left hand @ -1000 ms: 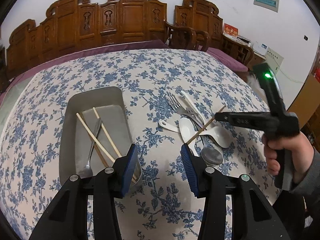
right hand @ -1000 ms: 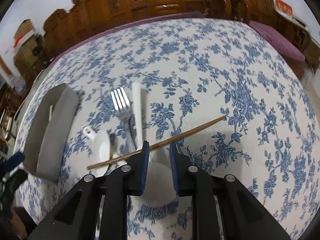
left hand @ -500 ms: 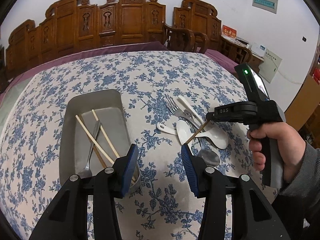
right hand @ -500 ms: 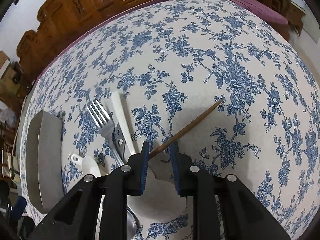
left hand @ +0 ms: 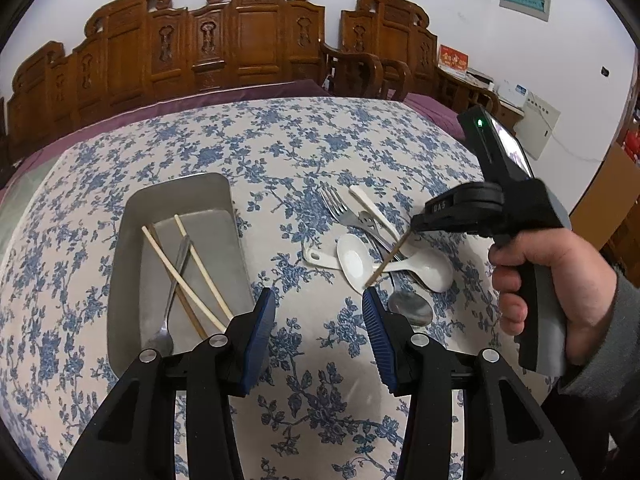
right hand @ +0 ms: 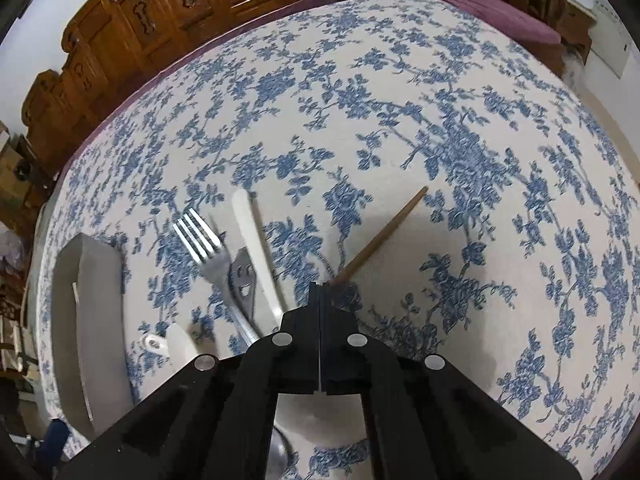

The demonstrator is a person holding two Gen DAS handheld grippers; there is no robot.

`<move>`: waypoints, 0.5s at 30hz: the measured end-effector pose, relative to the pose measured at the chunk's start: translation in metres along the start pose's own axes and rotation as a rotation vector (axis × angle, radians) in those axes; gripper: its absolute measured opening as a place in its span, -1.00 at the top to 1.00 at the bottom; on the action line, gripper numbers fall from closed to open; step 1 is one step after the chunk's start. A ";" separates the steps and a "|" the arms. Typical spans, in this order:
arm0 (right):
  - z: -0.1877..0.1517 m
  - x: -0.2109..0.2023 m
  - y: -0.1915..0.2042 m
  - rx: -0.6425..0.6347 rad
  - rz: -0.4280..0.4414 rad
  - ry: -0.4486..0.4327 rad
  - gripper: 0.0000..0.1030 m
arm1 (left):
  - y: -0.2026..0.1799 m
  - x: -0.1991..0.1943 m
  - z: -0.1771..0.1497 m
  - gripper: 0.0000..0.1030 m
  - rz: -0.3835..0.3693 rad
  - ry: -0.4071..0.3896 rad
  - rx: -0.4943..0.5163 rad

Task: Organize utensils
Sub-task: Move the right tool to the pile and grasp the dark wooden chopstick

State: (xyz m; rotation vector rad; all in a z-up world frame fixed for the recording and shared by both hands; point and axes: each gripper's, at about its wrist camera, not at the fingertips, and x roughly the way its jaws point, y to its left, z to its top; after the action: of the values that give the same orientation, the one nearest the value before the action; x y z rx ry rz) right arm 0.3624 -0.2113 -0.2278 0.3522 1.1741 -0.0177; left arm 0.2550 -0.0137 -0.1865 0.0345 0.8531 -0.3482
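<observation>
My right gripper (right hand: 322,286) is shut on one end of a brown chopstick (right hand: 384,232); the rest of the stick slants away over the tablecloth. The left wrist view shows that gripper (left hand: 416,226), held by a hand, above the utensil pile with the chopstick (left hand: 386,260) hanging down-left from its tip. The pile holds a metal fork (left hand: 334,204), white spoons (left hand: 352,256) and a metal spoon (left hand: 412,308). My left gripper (left hand: 319,312) hovers open and empty, between the pile and the metal tray (left hand: 180,190). The tray holds pale chopsticks (left hand: 200,268) and a metal utensil.
The table wears a blue-flowered cloth (left hand: 280,152) with a purple border at the far edge. Carved wooden chairs (left hand: 248,40) stand behind it. In the right wrist view the fork (right hand: 200,232), a white handle (right hand: 252,236) and the tray (right hand: 88,320) lie to the left.
My right gripper's jaws have closed onto the brown chopstick, and the gripper has rolled. The stick's free end has tipped downward over the white spoons. The left gripper has stayed put.
</observation>
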 end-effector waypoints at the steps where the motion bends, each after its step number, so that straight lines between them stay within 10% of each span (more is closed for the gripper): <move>1: -0.001 -0.002 -0.001 0.002 0.005 -0.001 1.00 | -0.002 0.001 -0.002 0.16 0.000 0.003 0.003; 15: -0.001 0.004 0.001 0.029 0.027 0.020 0.59 | -0.008 0.001 -0.007 0.16 -0.001 0.000 0.000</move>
State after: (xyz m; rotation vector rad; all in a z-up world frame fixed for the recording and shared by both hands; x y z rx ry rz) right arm 0.3634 -0.2092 -0.2312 0.3945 1.1895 -0.0077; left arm 0.2479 -0.0205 -0.1916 0.0337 0.8529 -0.3488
